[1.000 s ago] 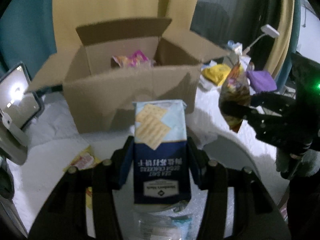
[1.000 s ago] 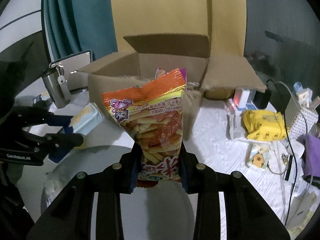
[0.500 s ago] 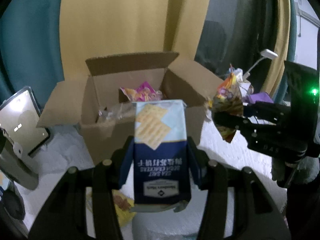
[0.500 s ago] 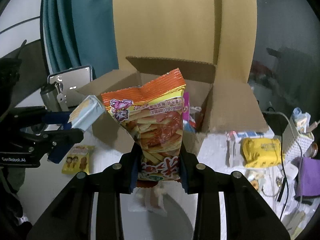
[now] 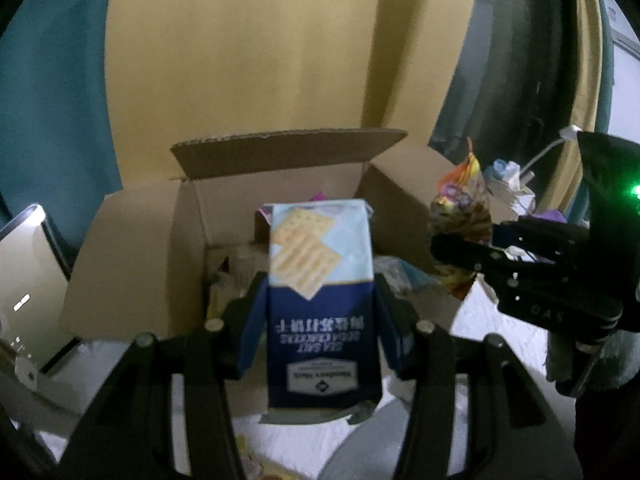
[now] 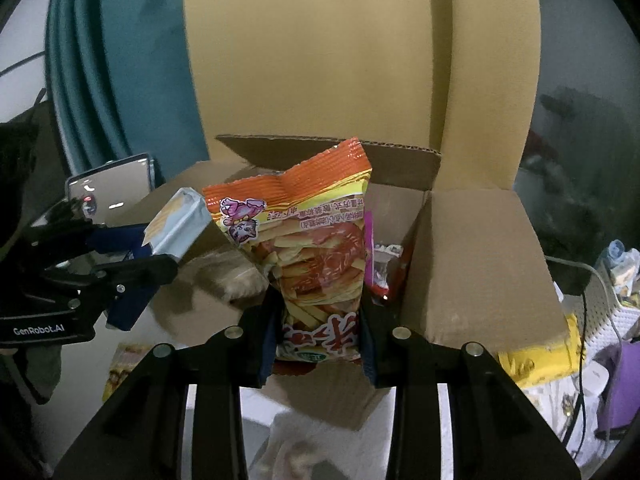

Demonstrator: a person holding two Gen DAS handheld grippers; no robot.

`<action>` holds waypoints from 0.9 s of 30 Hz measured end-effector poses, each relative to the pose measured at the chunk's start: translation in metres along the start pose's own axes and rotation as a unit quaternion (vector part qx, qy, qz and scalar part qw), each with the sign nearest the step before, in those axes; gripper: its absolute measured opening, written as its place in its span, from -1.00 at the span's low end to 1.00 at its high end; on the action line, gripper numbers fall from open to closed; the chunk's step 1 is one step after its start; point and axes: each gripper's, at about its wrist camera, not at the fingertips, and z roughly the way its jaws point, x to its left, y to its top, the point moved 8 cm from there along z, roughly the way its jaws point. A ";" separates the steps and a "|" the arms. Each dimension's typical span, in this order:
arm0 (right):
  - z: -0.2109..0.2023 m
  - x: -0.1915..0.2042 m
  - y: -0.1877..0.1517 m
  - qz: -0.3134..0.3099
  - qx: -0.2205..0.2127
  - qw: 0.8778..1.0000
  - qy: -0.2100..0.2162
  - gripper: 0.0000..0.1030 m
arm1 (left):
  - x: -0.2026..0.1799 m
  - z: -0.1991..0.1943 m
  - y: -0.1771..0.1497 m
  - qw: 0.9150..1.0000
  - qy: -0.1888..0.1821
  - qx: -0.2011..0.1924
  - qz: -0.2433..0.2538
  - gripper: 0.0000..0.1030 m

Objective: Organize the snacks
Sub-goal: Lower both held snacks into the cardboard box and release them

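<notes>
Cracker box [image 5: 322, 300]: you hold it at centre frame in the left wrist view, upside down by its print, over the near edge of the open cardboard carton [image 5: 132, 264]. It looks stiff and light; its flat sides take the pads well, so keep your hold low on the dark blue half.

Chip bag [image 6: 316, 256]: it stands at centre frame in the right wrist view, in front of the carton's opening. Judge it soft, puffy and crushable, with a slick film; hold it by the bottom seam, not the belly.

Left gripper [image 5: 320, 320]: its fingers pinch the cracker box from both sides, pads pressed on the cardboard.

Right gripper [image 6: 320, 332]: its fingers clamp the lower end of the chip bag.

Pose: both tools tilt downward toward the carton, side by side. In the left view your right tool enters from the right edge; in the right view the left one enters from the left edge.

Carton contents: other packets, one pink, already lie inside, partly hidden behind what you hold.
</notes>
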 end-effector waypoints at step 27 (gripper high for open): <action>0.038 -0.035 0.016 0.044 -0.007 0.998 -0.038 0.50 | 0.010 0.021 0.020 0.999 0.008 -0.028 -0.024 0.61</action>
